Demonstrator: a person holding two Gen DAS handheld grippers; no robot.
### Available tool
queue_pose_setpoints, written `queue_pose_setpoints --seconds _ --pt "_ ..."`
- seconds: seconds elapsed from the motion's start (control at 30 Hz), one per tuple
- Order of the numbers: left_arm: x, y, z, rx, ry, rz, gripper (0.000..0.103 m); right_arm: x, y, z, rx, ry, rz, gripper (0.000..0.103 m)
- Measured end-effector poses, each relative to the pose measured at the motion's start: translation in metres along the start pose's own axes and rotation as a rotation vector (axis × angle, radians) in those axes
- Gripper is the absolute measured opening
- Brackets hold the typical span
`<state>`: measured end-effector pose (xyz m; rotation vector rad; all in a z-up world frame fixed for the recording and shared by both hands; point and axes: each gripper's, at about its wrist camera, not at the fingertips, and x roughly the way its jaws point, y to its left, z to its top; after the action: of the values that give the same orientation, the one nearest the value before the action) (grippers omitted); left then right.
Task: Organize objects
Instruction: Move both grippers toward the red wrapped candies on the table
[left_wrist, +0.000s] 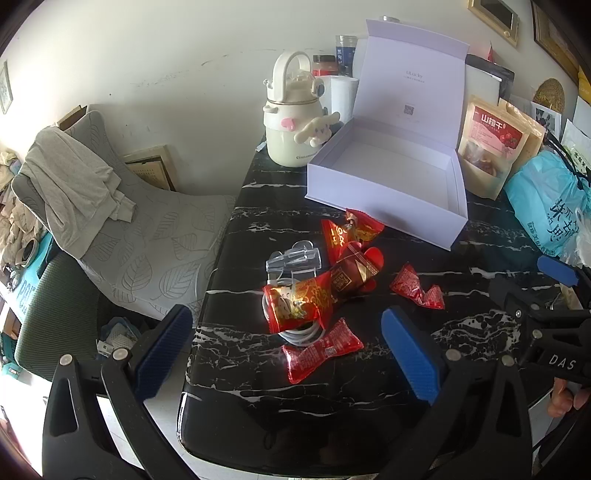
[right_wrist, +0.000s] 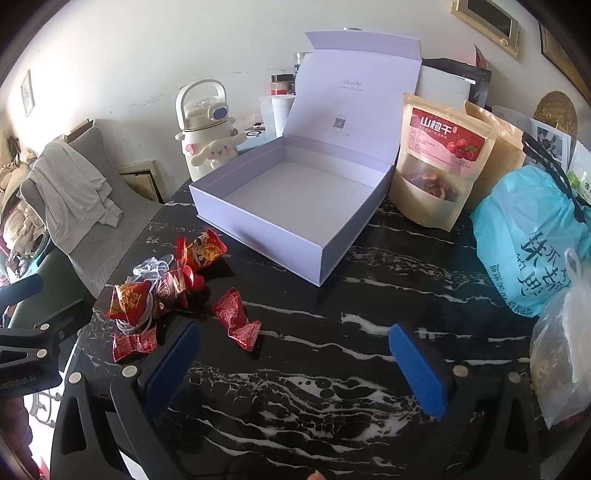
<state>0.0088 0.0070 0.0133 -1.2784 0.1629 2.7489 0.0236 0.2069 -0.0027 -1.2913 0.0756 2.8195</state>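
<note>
Both claws, left claw (left_wrist: 288, 354) and right claw (right_wrist: 295, 365), hang released over the black marble counter (right_wrist: 332, 387); next, seize red foil sweets (left_wrist: 295, 302) for the empty white cardboard box (right_wrist: 295, 199).

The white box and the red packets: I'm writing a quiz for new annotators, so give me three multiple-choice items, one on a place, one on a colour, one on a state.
1. Where do the red snack packets lie?
A. inside the white box
B. on the black marble table, in front of the box
C. on the chair

2. What colour are the pads of the right claw?
A. blue
B. red
C. white

3. What is the state of the white box?
A. shut
B. open and full
C. open, with nothing in it

Answers:
1 B, the packets rest on the black marble table, outside the box.
2 A, both pads show blue.
3 C, its lid stands up and the inside is bare.
</note>
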Motion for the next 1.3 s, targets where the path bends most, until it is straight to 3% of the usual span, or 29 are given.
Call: queue_pose_setpoints --seconds 1.3 --pt "-0.006 -0.005 -0.006 0.003 0.000 -0.006 0.103 -0.010 0.003 -0.006 -0.028 -0.008 0.015 0.102"
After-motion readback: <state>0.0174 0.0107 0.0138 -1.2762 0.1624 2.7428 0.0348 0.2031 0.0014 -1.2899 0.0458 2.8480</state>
